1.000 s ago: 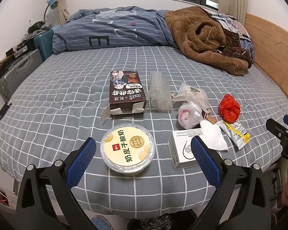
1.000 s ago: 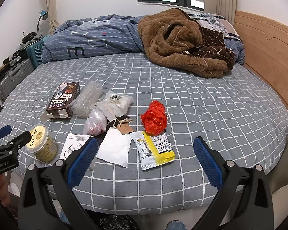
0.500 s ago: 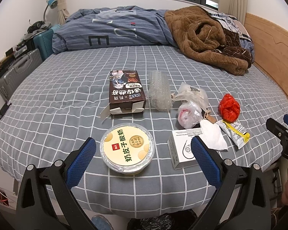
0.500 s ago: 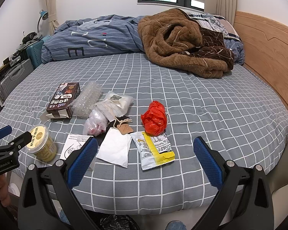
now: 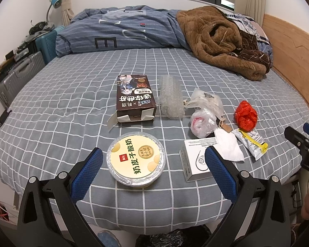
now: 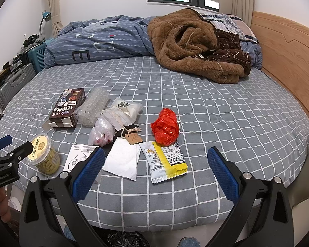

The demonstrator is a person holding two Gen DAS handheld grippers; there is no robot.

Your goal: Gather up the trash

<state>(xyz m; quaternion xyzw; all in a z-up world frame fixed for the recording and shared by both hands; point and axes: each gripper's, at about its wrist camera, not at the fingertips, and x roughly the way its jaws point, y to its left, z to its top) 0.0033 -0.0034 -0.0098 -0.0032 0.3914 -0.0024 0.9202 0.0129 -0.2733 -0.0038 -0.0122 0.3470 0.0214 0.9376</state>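
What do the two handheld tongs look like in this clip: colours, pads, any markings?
Both the left tongs and the right tongs have black plastic arms with silver screws and long blue textured pads. The left tongs' body carries white lettering, partly cut off. No sleeves are visible.

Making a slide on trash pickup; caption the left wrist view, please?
Open left gripper hovers over a yogurt tub among litter on a checked bed.
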